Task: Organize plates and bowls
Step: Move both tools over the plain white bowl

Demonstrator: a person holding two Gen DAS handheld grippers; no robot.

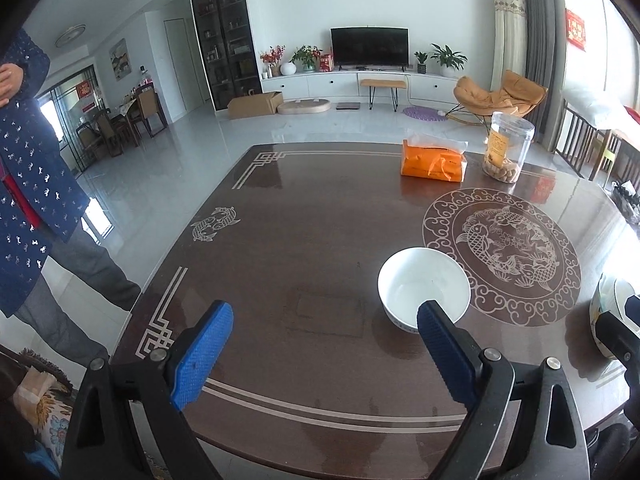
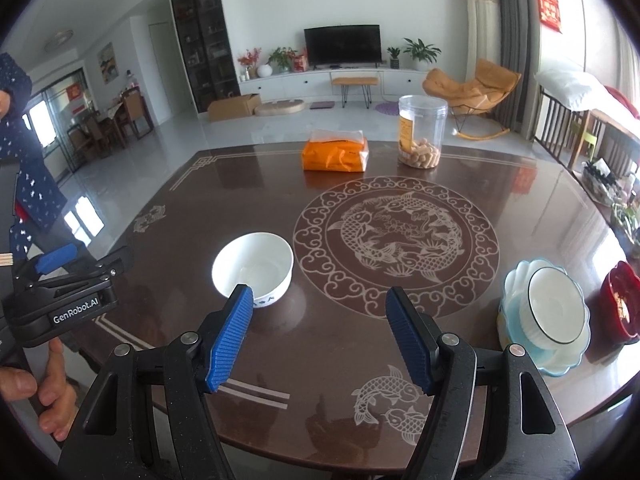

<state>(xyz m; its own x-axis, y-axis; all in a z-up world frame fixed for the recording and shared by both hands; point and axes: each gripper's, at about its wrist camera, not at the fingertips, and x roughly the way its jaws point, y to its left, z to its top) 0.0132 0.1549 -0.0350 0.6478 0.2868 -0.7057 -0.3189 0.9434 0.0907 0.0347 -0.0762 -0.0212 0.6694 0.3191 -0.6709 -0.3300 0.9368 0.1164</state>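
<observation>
A white bowl (image 1: 424, 286) (image 2: 253, 266) stands alone on the dark wooden table (image 1: 312, 240) (image 2: 328, 344). My left gripper (image 1: 324, 316) is open above the table, its right finger in front of the bowl's near rim, nothing between the jaws. In the right wrist view the left gripper (image 2: 86, 260) shows at the left edge, held by a hand. My right gripper (image 2: 320, 300) is open over bare table, the bowl just beyond its left fingertip. At the right, a white black-rimmed bowl (image 2: 556, 308) sits in a pale blue scalloped dish (image 2: 516, 320); a red dish (image 2: 620, 304) lies beside it.
An orange tissue pack (image 1: 434, 160) (image 2: 334, 154) and a clear jar of snacks (image 1: 506, 148) (image 2: 420, 132) stand at the table's far side. A person in a patterned blue top (image 1: 28, 184) stands left of the table. A cluttered side table (image 2: 608, 184) lies right.
</observation>
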